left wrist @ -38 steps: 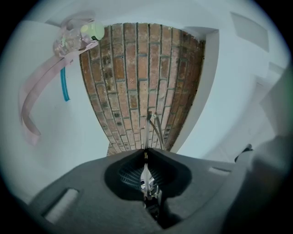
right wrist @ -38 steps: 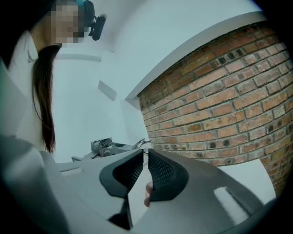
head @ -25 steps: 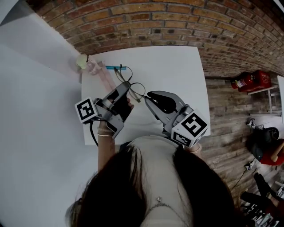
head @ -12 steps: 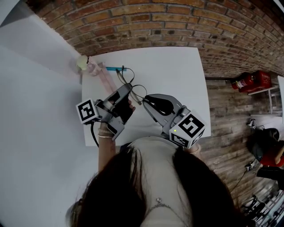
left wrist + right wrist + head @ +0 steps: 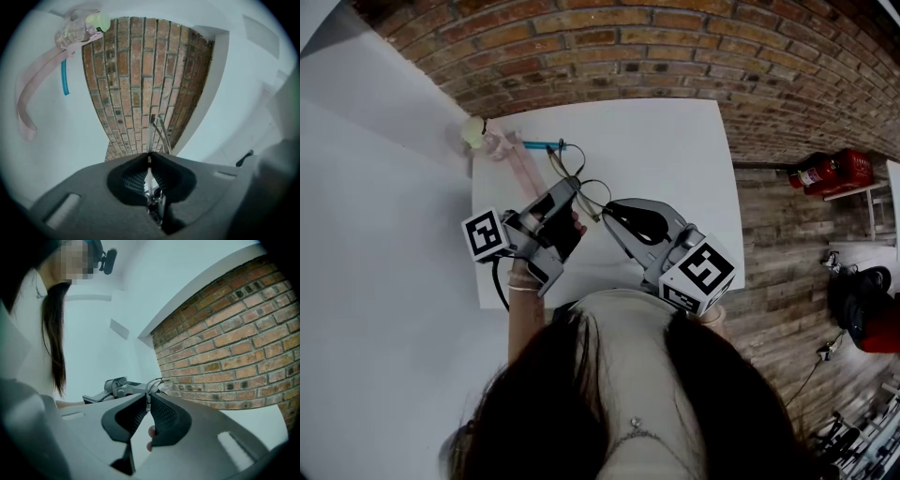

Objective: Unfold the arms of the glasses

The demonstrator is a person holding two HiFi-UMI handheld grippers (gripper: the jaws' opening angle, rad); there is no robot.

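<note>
Thin wire-framed glasses (image 5: 590,190) are up off the white desk (image 5: 675,159), strung between the gripper tips: left gripper (image 5: 149,157) clamped on the wire, right gripper (image 5: 148,401) pinching it from the opposite side.

Head view dim, grey. Light soft, even; shadows faint. Strong fisheye bend: brick wall (image 5: 609,56) curves, corners stretch. Gripper views brighter, black ring round edges. Body of left gripper (image 5: 149,158) near lens dark, blurry; bricks behind sharp. White table (image 5: 675,169) pale, flat.
</note>
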